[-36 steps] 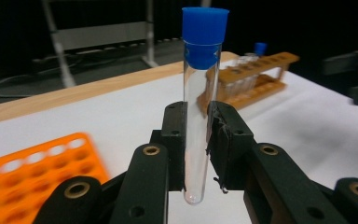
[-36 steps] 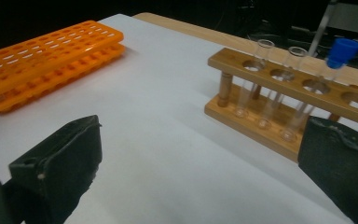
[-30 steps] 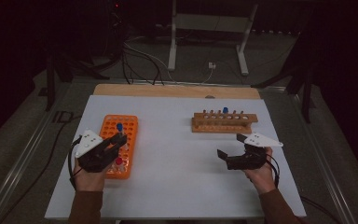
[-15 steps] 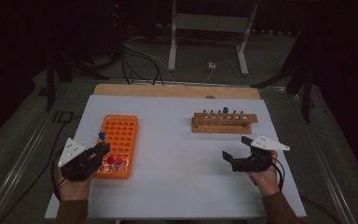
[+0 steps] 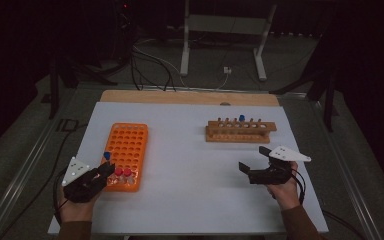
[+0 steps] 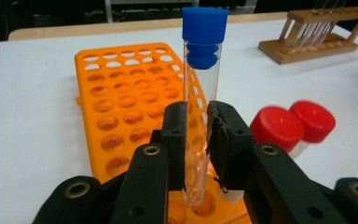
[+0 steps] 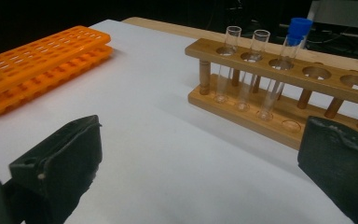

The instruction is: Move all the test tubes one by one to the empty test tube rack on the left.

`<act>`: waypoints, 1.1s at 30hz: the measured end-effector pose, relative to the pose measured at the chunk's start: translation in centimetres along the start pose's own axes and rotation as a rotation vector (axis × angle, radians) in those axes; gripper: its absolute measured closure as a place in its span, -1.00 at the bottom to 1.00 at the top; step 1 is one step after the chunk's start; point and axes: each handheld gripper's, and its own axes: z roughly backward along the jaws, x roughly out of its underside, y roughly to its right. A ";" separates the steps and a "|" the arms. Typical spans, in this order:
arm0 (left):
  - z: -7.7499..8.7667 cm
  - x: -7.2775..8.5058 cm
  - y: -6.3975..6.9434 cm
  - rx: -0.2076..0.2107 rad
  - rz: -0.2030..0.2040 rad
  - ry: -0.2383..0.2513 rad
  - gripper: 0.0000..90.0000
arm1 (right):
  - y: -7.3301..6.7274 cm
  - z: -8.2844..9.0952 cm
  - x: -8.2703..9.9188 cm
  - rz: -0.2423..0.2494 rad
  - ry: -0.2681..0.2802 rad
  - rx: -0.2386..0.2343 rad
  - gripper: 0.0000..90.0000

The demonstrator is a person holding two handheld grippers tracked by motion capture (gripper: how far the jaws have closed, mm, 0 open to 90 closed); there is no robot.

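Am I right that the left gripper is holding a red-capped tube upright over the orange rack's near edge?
Not quite: the cap is blue, not red. The left gripper view shows the left gripper shut on a blue-capped tube, upright over the orange rack at its near edge.

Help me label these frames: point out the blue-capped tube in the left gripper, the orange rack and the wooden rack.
blue-capped tube (image 6: 204,28), left gripper view, on its blue cap.
orange rack (image 5: 128,145), high view, on its holed top face.
wooden rack (image 7: 279,70), right gripper view, on its upper holed bar.
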 end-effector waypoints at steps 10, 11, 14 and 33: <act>-0.2 1.6 0.3 0.009 -0.039 -0.078 0.70 | -0.1 -0.1 0.1 0.001 -0.004 -0.003 -1.00; -0.2 1.7 0.4 0.010 -0.051 -0.089 0.70 | -0.1 -0.1 0.1 0.002 -0.006 -0.003 -1.00; -0.4 1.9 0.5 0.011 -0.067 -0.118 0.71 | -0.2 -0.1 0.1 0.005 -0.006 -0.003 -1.00; -0.3 2.2 0.6 0.010 -0.090 -0.155 0.48 | -0.1 -0.2 0.1 0.012 -0.008 -0.002 -1.00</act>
